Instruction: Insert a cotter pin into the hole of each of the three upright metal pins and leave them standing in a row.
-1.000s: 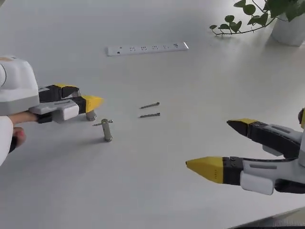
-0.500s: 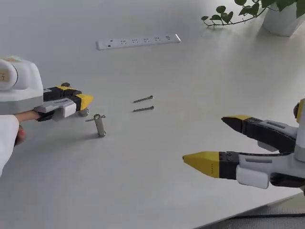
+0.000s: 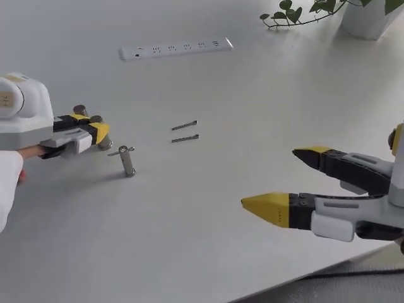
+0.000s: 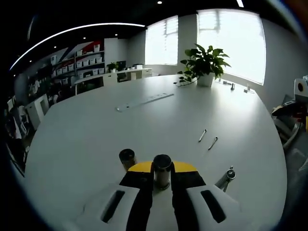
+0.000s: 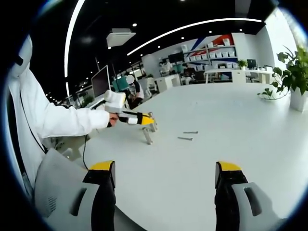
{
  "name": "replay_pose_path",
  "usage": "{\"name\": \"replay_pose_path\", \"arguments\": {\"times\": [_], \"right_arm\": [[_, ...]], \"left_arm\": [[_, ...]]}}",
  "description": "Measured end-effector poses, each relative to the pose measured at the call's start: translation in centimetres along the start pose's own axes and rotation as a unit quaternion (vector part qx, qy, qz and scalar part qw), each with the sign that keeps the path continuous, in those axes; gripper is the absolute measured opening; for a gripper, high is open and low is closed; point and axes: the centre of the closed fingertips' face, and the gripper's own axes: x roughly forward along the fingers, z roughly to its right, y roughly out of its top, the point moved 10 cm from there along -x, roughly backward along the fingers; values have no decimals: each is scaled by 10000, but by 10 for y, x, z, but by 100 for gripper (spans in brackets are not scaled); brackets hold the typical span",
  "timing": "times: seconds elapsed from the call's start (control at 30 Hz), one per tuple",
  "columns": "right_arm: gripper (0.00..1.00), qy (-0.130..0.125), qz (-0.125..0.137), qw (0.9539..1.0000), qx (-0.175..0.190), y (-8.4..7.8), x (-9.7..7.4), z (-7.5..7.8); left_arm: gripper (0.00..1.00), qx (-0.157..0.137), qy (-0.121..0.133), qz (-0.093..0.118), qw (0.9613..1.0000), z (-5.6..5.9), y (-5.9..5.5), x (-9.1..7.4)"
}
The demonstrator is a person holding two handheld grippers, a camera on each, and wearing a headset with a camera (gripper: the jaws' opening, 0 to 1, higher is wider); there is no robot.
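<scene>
left gripper (image 3: 98, 132) fingers were clamped on an upright pin (image 4: 162, 165). two loose cotter pins (image 3: 185, 138) lay side by side on the tabletop (image 3: 189, 240), between it and the right gripper (image 3: 270, 177), whose fingers were apart.

The left gripper (image 3: 95, 125) has drawn back a little to the left, so its yellow tips reach less far past the upright metal pin (image 3: 96, 119) between its jaws, and the gap to the cotter-pinned metal pin (image 3: 128, 161) on the right is wider. The gripped pin's top now shows above the jaws. A second bare pin (image 3: 80, 110) peeks out on the far side (the head view's overall drift is the camera's own).
</scene>
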Motion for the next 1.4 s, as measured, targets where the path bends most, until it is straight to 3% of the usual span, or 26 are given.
{"name": "replay_pose_path", "arguments": {"times": [0.17,0.23,0.4,0.5,0.63,0.9,1.07,1.2,1.4], "right_arm": [[83,-5,-33,10000,3,-3,1,-1],[83,7,-40,10000,10,-4,1,-1],[83,37,-62,10000,7,-5,1,-2],[83,52,-76,10000,1,-5,1,-2],[83,74,-77,9999,-17,-4,2,-2],[83,147,-106,9998,-67,-4,4,-3],[83,205,-138,9996,-107,-5,5,-5],[83,237,-160,9995,-130,-6,5,-6],[82,269,-185,9994,-114,-8,5,-6]], "left_arm": [[11,-15,109,16,9999,0,0,0],[11,-245,214,-69,9994,2,2,-1],[10,-288,213,-91,9993,3,2,-6],[10,-204,234,-10,9995,2,6,-13],[10,-195,167,226,9994,3,20,-27],[10,229,-292,622,9974,19,50,-61],[10,359,-578,791,9945,36,60,-76],[10,462,-861,797,9920,52,59,-81],[10,614,-1418,662,9858,82,45,-79]]}}
